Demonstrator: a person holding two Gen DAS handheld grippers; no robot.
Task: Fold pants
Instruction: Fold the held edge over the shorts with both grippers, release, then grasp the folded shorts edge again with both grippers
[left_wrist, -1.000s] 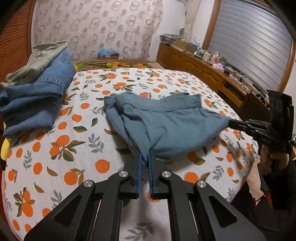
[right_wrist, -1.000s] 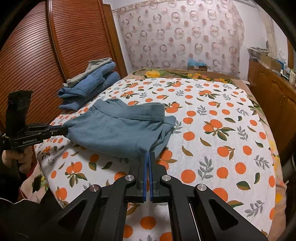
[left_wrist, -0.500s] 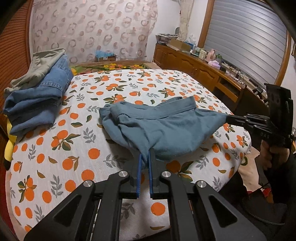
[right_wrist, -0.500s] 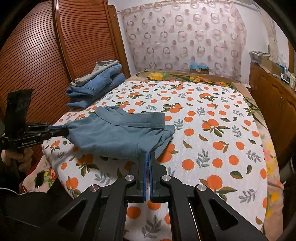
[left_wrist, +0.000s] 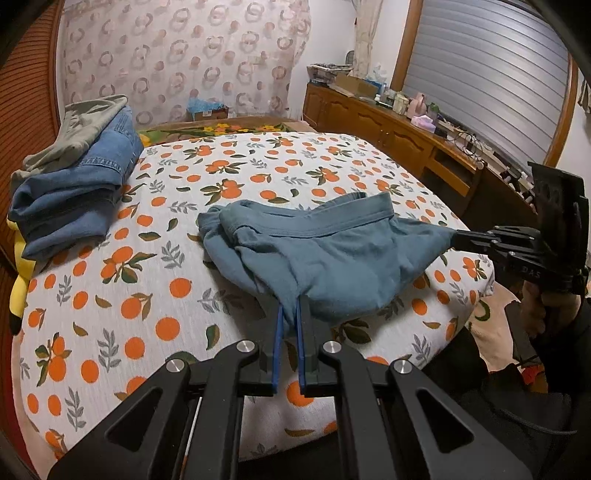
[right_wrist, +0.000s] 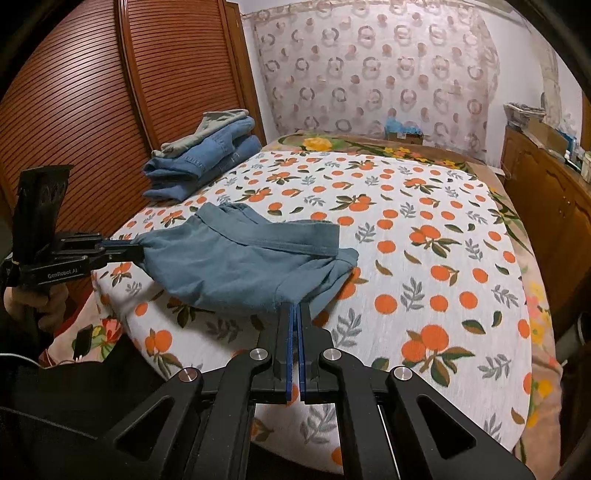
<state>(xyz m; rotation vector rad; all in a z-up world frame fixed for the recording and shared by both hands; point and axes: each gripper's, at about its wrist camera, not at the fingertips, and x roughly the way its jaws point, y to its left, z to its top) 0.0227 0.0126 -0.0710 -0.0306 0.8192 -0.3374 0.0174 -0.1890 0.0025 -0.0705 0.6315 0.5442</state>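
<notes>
While I watch from both wrist cameras, my left gripper (left_wrist: 290, 310) sits at the 6 o'clock edge of its own view, its blue-lined fingers pinched onto the near hem of the teal pants (left_wrist: 332, 254). My right gripper (right_wrist: 294, 308) does the same in its view, fingers pressed nearly flat together on a fold of the same cloth. In the left view the right gripper also shows at 3 o'clock, gripped by a hand (left_wrist: 543, 310), with the cloth drawn to a point at its tips. In the right view the left gripper appears at 9 o'clock, held by the other hand (right_wrist: 40, 306), again with the fabric pulled to a point.

The pants hang stretched between the two grippers, bunched and partly folded. Their near part is lifted off the bedspread (right_wrist: 424, 258), while the waistband side lies on it near the foot corner of the bed. The bedspread is white with oranges and leaves.

Farther back, at 10 o'clock in both views, a stack of folded jeans (left_wrist: 77, 195) lies on the bed, well apart from the pants, with a grey-green garment (left_wrist: 81, 129) on top. A yellow item (left_wrist: 18, 295) peeks out beneath the stack at 9 o'clock in the left view.

Beyond, a slatted wooden wardrobe (right_wrist: 92, 110) stands beside the bed, a patterned curtain (right_wrist: 376, 74) covers the far wall, and a cluttered wooden sideboard (left_wrist: 406, 129) runs under a shuttered window (left_wrist: 487, 81).
</notes>
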